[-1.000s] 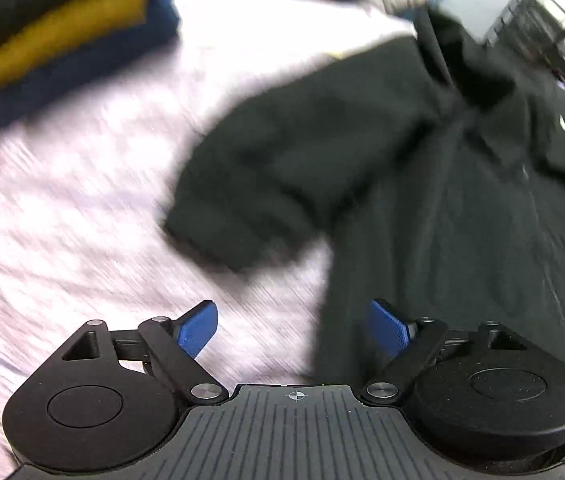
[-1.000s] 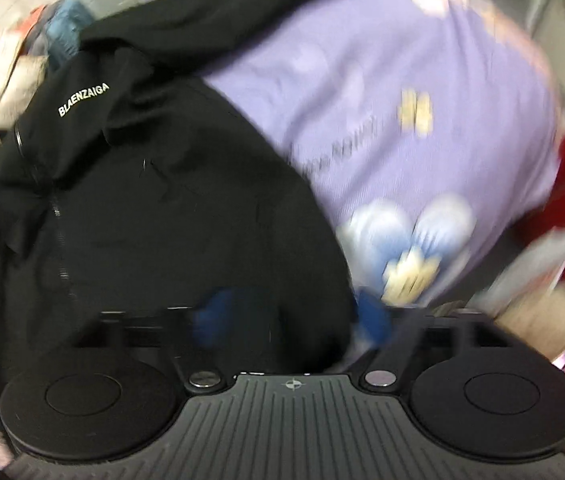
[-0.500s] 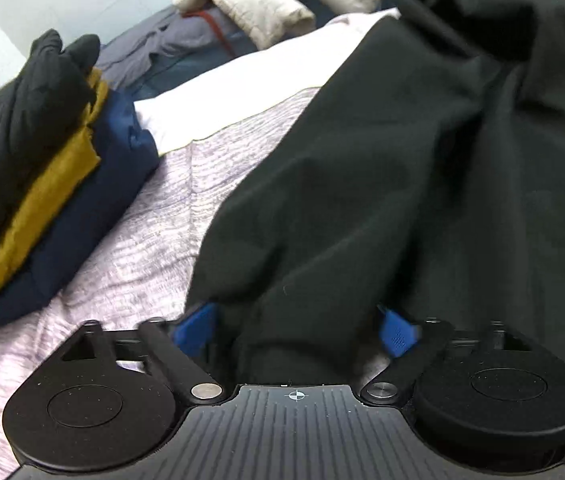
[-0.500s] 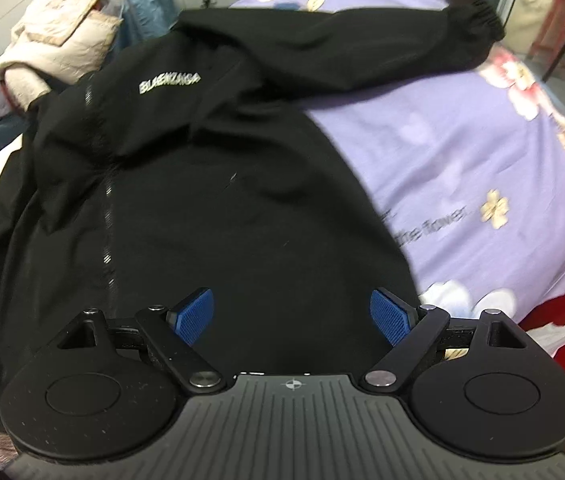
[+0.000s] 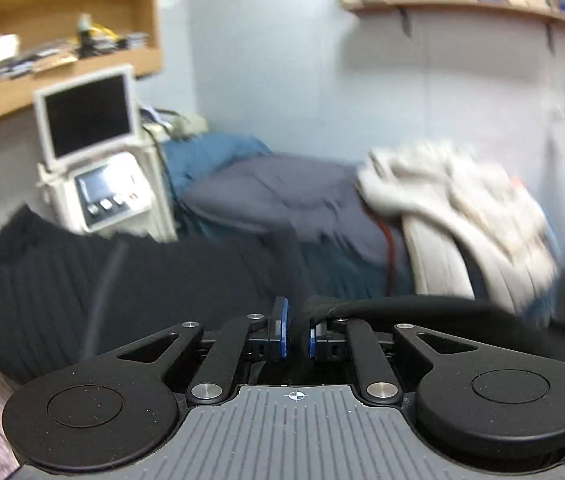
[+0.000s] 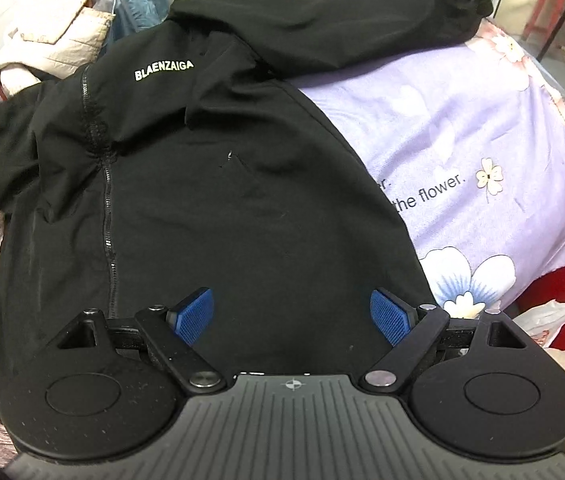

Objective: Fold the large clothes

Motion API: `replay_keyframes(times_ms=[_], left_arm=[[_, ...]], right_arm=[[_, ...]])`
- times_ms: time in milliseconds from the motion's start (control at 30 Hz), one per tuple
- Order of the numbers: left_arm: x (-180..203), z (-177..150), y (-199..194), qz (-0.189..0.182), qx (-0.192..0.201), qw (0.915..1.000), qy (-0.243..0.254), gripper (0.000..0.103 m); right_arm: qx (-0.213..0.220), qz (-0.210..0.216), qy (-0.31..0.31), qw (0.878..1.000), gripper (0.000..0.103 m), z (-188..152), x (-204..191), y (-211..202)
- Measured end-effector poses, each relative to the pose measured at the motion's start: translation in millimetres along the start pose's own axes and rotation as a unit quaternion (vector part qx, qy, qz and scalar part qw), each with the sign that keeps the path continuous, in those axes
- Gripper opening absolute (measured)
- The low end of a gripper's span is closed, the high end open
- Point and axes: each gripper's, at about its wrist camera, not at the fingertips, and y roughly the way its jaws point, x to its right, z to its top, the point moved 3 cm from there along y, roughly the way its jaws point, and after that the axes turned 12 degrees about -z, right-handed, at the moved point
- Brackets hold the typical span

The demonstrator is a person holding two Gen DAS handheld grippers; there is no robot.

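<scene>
A black zip jacket [image 6: 222, 200] with a white chest logo [image 6: 164, 70] lies spread on a lilac flowered bed cover [image 6: 462, 140], one sleeve [image 6: 362, 44] stretched to the far right. My right gripper [image 6: 292, 316] hovers open over the jacket's lower part, nothing between its blue pads. In the left wrist view my left gripper [image 5: 296, 338] is lifted and faces the wall. Its jaws are closing, nearly together, with a fold of the black jacket [image 5: 422, 308] pinched between them and trailing off to the right.
A black ribbed garment [image 5: 82, 280] lies at the left gripper's left. Behind stand a white machine with a screen [image 5: 90, 120], wooden shelves [image 5: 62, 12], grey-blue bedding [image 5: 274, 196] and a cream coat [image 5: 462, 200]. A plastic bag [image 6: 554, 320] lies right of the bed.
The left gripper went from wide open around the jacket's edge to closed on it and rose, its view swinging from the bed to the wall. The right gripper has barely moved.
</scene>
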Motion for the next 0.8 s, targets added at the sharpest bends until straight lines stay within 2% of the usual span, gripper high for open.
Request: replay_keyframes(times_ms=[67, 167, 233, 267, 300, 333, 367, 433, 500, 633, 700, 800], left_arm=[[-11, 18, 10, 0.017, 0.007, 0.9998, -0.009, 0.052], [-21, 29, 31, 0.033, -0.002, 0.9994, -0.013, 0.052], [-19, 27, 59, 0.053, -0.035, 0.9979, 0.013, 0.052], [-15, 21, 63, 0.066, -0.055, 0.9958, 0.033, 0.055], [-11, 15, 71, 0.073, -0.068, 0.9937, 0.05, 0.064], [-5, 11, 75, 0.075, -0.077, 0.9922, 0.064, 0.079], [0, 6, 73, 0.079, -0.08, 0.9911, 0.07, 0.1], [10, 1, 67, 0.087, -0.065, 0.991, 0.078, 0.103], [20, -3, 63, 0.071, -0.052, 0.9927, 0.083, 0.103], [51, -3, 57, 0.014, -0.058, 0.9915, 0.116, 0.103], [75, -7, 55, -0.016, -0.065, 0.9847, 0.161, 0.103], [109, -8, 49, -0.022, -0.052, 0.9684, 0.243, 0.103]], right_arm=[[0.004, 0.002, -0.001, 1.0, 0.088, 1, -2, -1], [0.005, 0.002, -0.003, 1.0, 0.088, 0, -5, -2], [0.001, 0.003, -0.004, 1.0, 0.088, 0, -6, -2], [-0.001, 0.003, -0.004, 1.0, 0.088, 2, -7, 0], [-0.004, 0.003, -0.005, 1.0, 0.088, 2, -8, 0], [-0.007, 0.002, -0.007, 1.0, 0.088, 3, -9, 1], [-0.009, 0.002, -0.011, 1.0, 0.088, 5, -11, 0], [-0.004, 0.002, -0.021, 1.0, 0.088, 8, -14, -4], [0.002, 0.002, -0.036, 0.999, 0.088, 13, -17, -8], [0.007, 0.001, -0.044, 0.999, 0.088, 36, -21, -9], [0.008, 0.011, -0.049, 0.999, 0.088, 58, -25, -10], [0.018, 0.024, -0.067, 0.997, 0.087, 104, -38, -16]])
